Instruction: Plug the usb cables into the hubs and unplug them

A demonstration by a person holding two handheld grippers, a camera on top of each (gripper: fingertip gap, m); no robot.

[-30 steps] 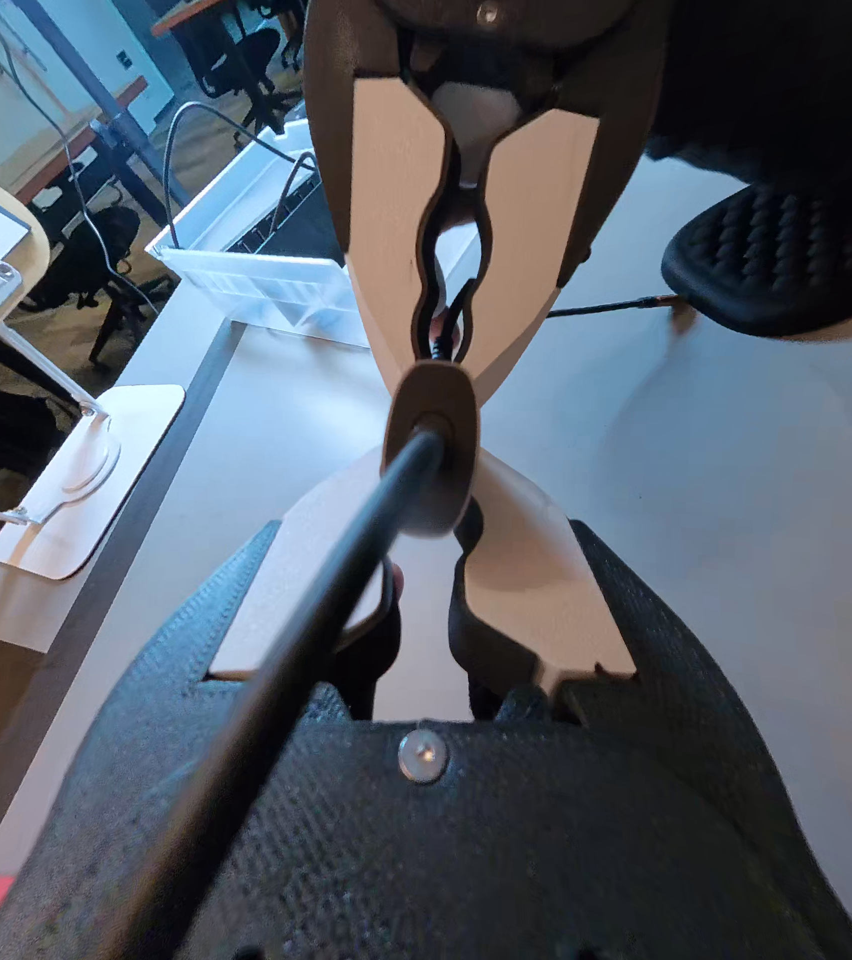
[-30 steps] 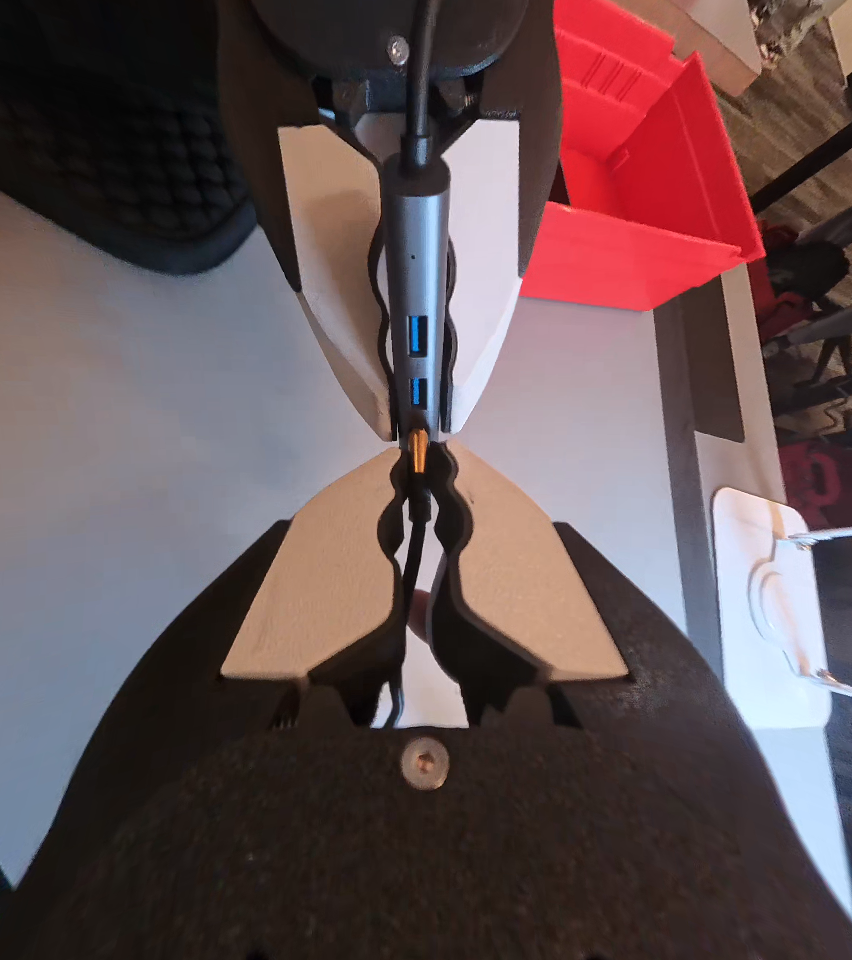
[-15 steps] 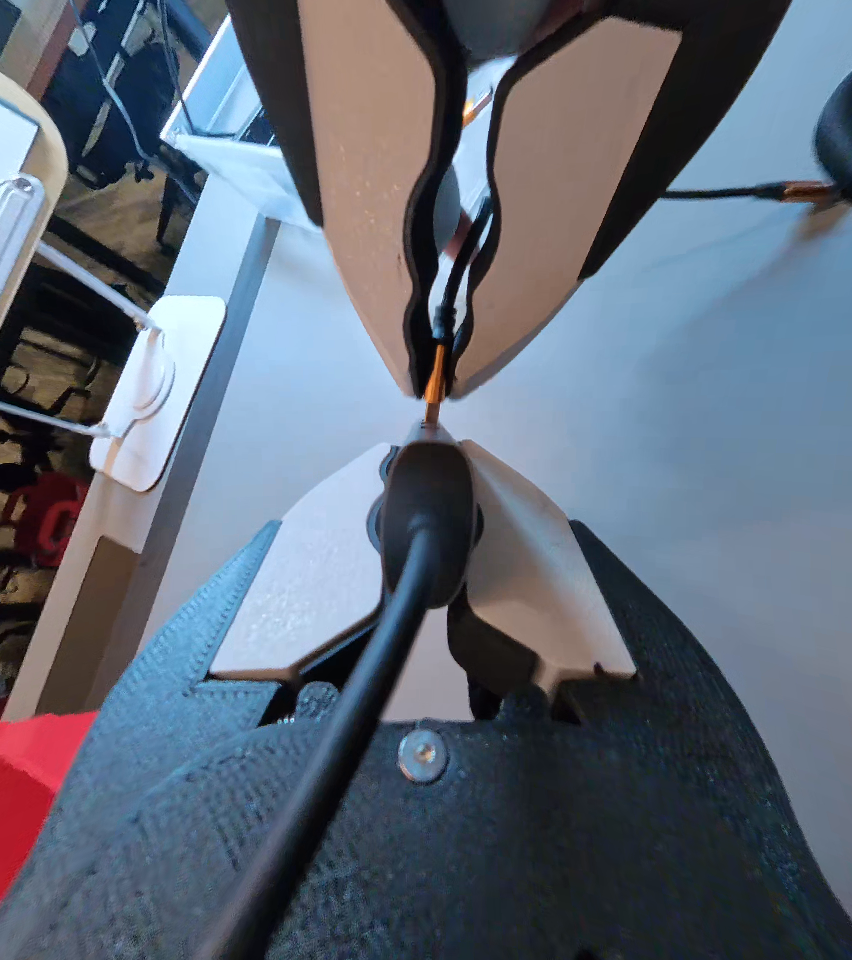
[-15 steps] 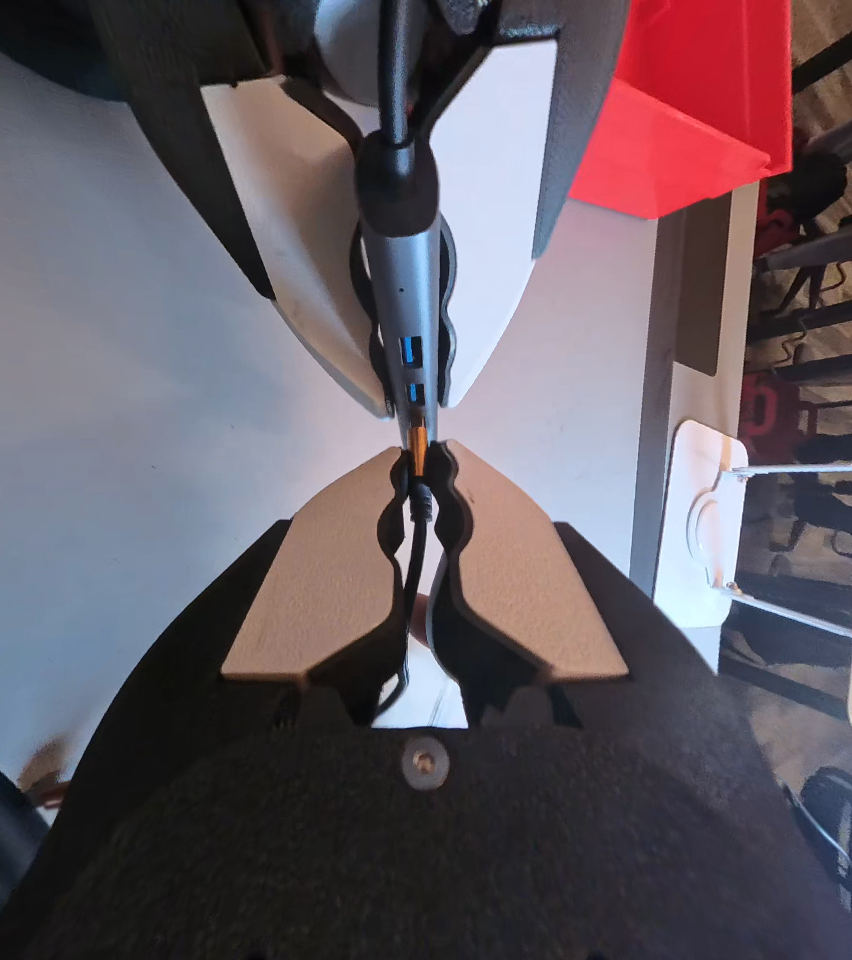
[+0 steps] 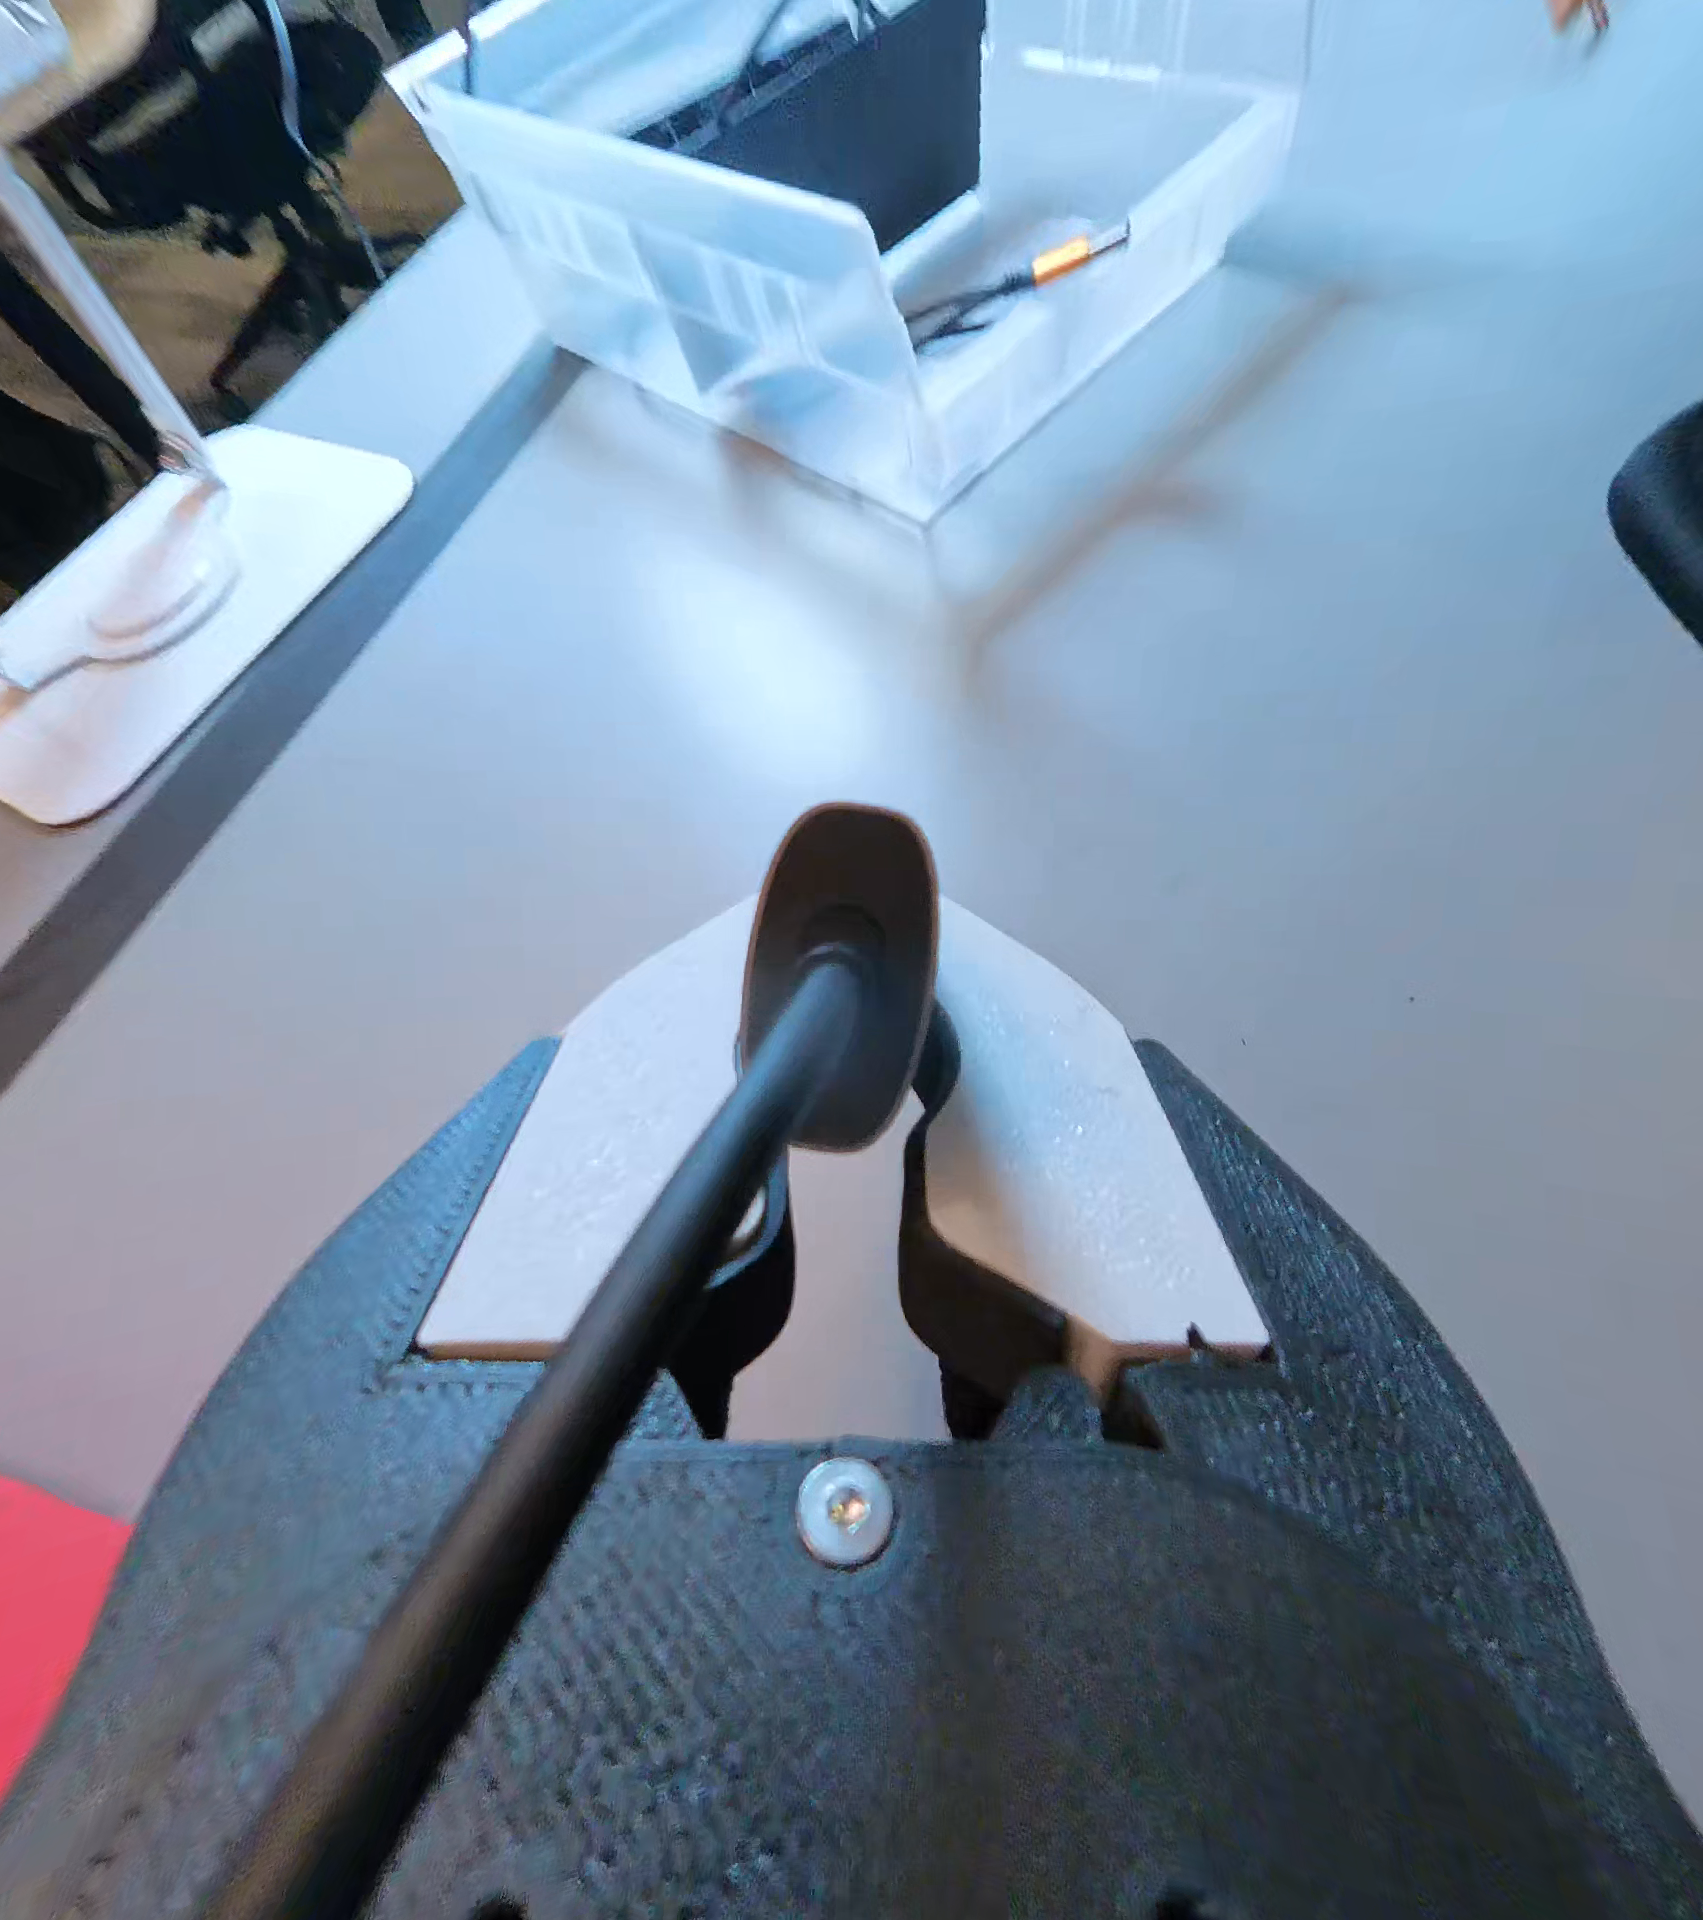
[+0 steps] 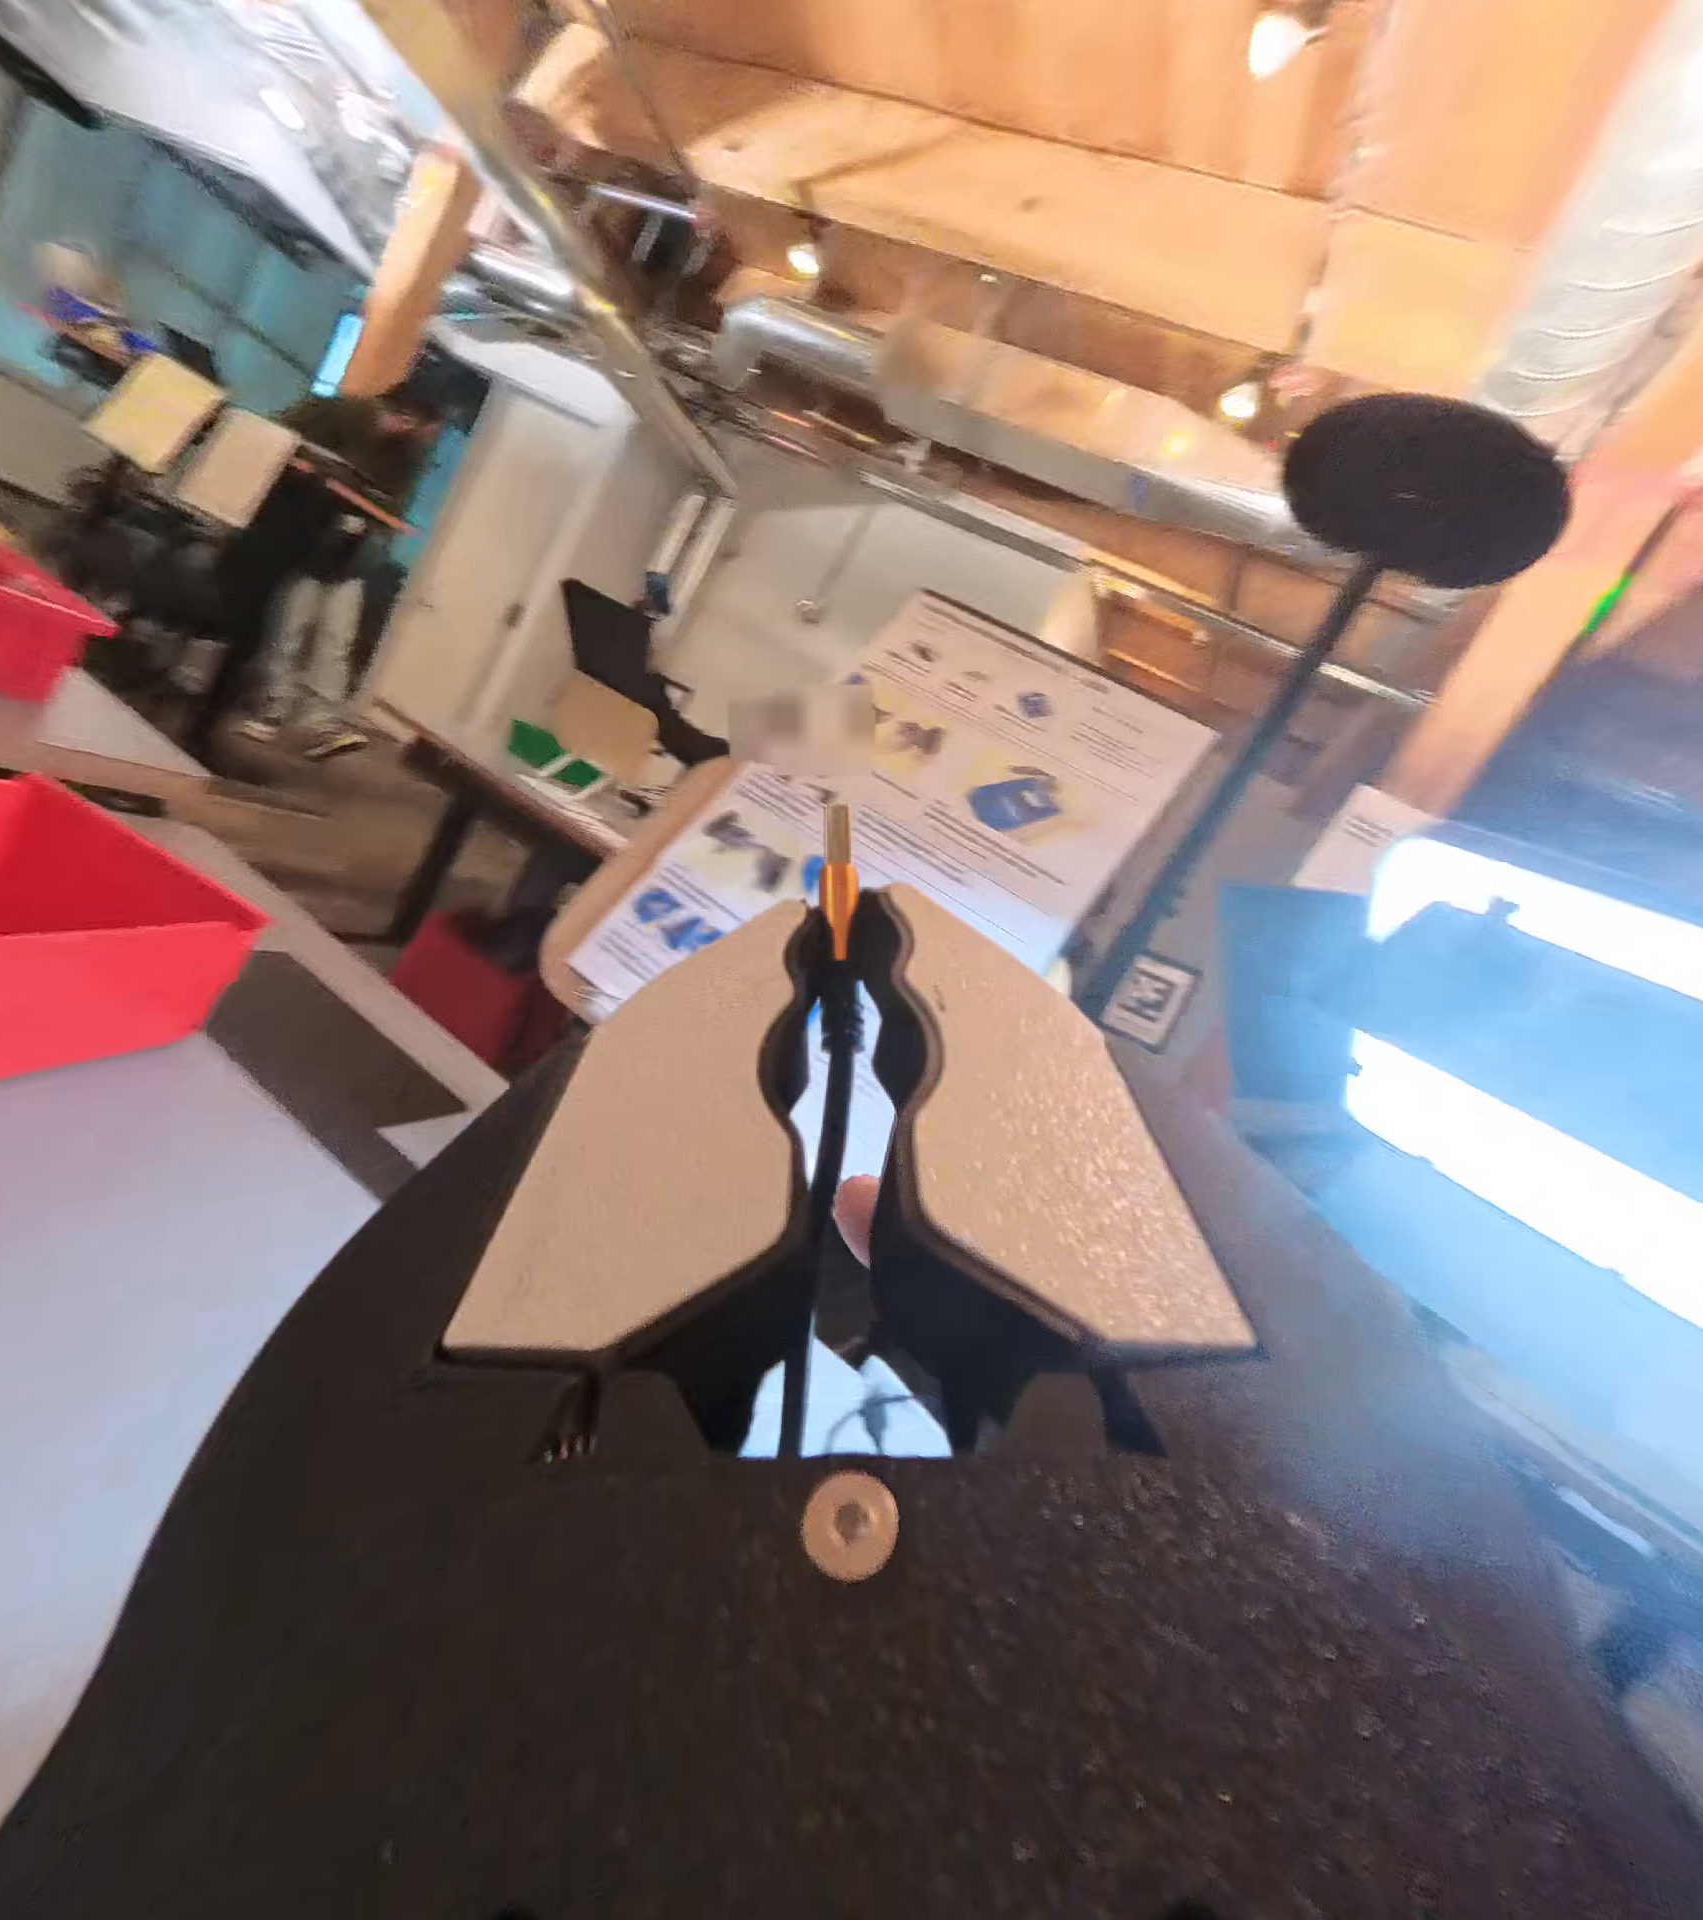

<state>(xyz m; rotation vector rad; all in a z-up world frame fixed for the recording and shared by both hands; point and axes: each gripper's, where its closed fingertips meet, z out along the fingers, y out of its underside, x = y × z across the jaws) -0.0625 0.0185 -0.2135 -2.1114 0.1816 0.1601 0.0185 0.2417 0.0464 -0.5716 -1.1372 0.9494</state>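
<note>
Over the pale worktop [image 5: 1190,852], the left gripper [image 5: 842,1023] is clamped on the grey hub [image 5: 836,977], end-on, its thick black lead [image 5: 556,1423] trailing back over the gripper body. Beyond sits a clear plastic bin [image 5: 722,281] with another orange-collared cable [image 5: 1065,260] lying inside. And the right gripper [image 6: 839,935], tilted up toward the room, is pinched tight on the usb cable [image 6: 839,904], orange collar and bare metal plug poking out past the tips, free of any hub, red bins [image 6: 47,935] off to its left
</note>
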